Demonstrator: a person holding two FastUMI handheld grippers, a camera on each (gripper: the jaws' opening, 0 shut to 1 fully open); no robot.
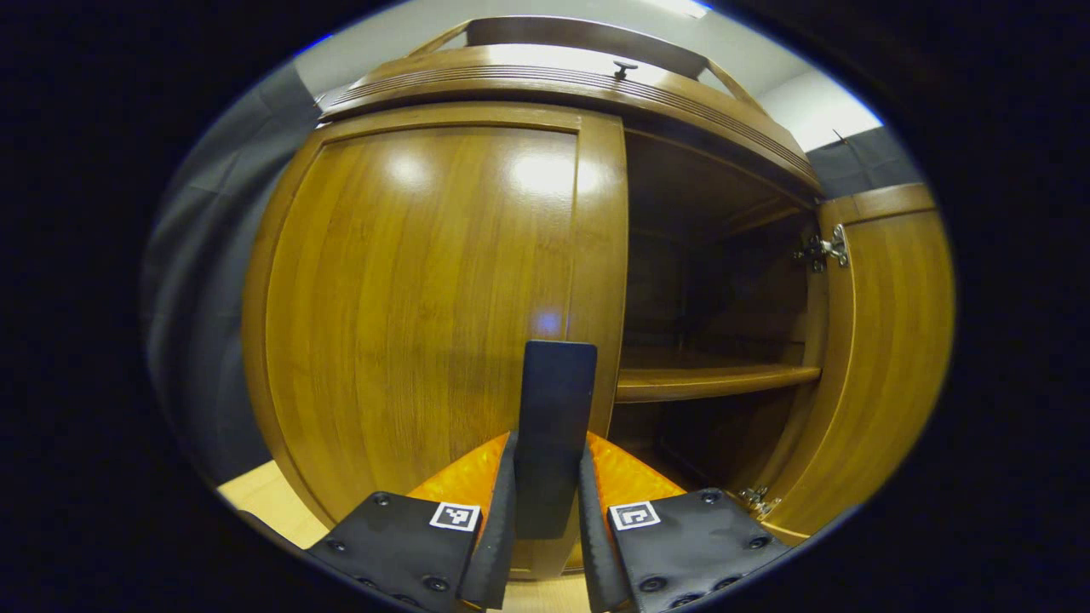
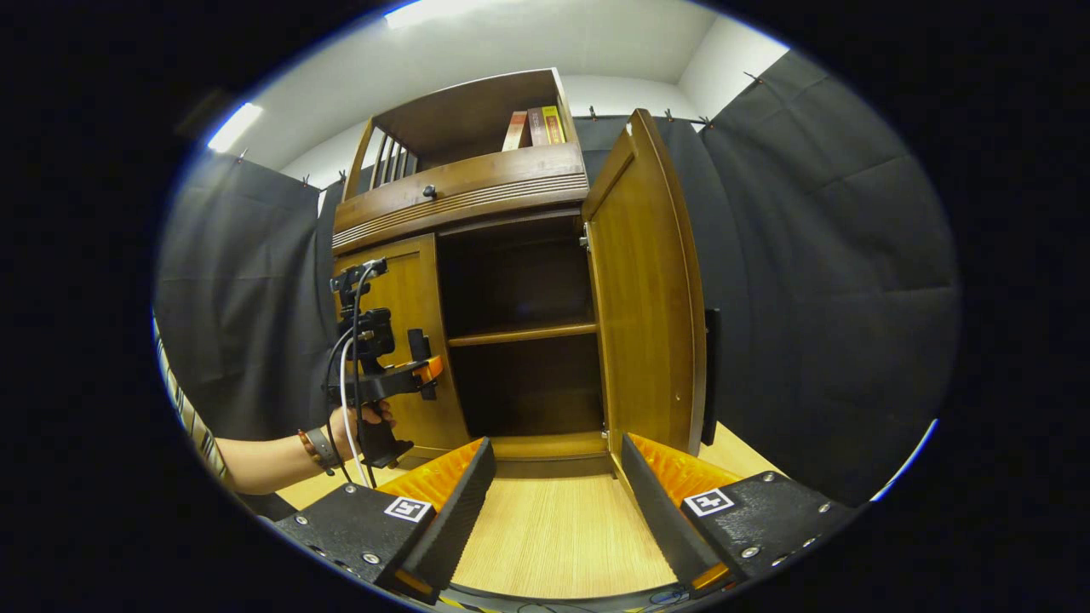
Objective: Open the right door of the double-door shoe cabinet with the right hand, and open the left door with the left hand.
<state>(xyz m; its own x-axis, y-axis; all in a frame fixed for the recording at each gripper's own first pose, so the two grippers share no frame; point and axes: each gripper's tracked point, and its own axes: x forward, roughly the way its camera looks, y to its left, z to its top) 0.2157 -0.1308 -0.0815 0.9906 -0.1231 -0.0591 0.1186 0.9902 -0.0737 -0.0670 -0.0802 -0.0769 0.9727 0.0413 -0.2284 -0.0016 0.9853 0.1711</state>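
a: looking at the shoe cabinet point(image 2: 477, 213), the right door point(image 2: 647, 298) already stands swung wide, its hinges showing against the frame. the left door point(image 1: 417, 298) sits shut, flush under the top moulding.

b: and the left gripper point(image 1: 549, 511)?

a: it's closed on the dark upright handle point(image 1: 555, 409) at the left door's inner edge; in the left gripper view both fingers press its sides. in the right gripper view that same gripper point(image 2: 421, 366) is up against the door, with a hand point(image 2: 362, 426) on its grip.

b: the right gripper point(image 2: 558, 502)?

a: fingers spread, nothing between them, held back above the wooden floor point(image 2: 553, 536) and facing the open compartment and its shelf point(image 2: 521, 334).

b: how will the left door handle?

a: probably a stiff, solid panel with a glossy, slick face, so the handle is the only sensible hold. it should swing on its outer hinges, so the pull likely has to follow an arc, not a straight line. a slim handle could slip out if the grip loosens.
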